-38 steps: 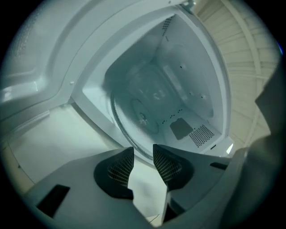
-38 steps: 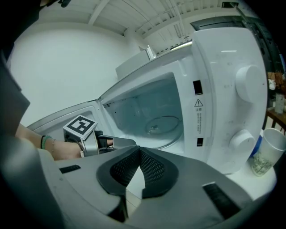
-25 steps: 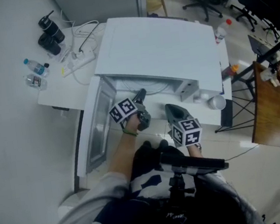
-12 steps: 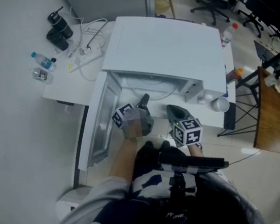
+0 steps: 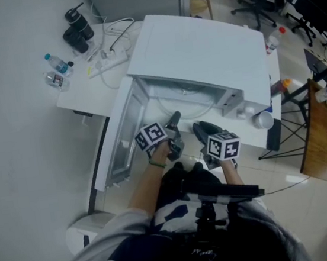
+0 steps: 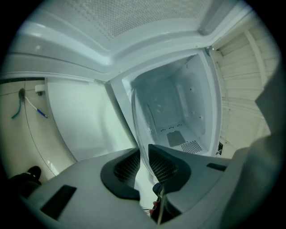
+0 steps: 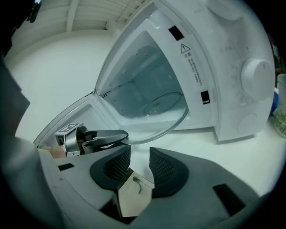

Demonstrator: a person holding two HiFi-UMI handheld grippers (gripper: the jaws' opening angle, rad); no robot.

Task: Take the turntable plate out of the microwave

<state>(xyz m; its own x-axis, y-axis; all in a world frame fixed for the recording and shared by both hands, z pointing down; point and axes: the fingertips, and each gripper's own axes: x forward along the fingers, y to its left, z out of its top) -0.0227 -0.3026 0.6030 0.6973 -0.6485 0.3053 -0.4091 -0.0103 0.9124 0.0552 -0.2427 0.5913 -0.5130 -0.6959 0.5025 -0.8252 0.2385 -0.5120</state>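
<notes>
Left gripper [image 6: 144,154], jaws just closed, is pinching the near rim of the glass turntable plate [image 7: 152,118]. Right gripper [image 7: 139,156] is hanging just right of it, jaws just opened wide, nothing between them. Plate is poking out of the microwave [image 5: 200,44] mouth toward the person, far half inside the cavity. Door [image 5: 120,138] is standing open at left. Pulling straight back over the bench [image 5: 86,86] front edge is looking unobstructed.

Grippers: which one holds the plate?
The left gripper, just closed on the plate at its rim. The right gripper's jaws have just been opening, nothing between them.
</notes>
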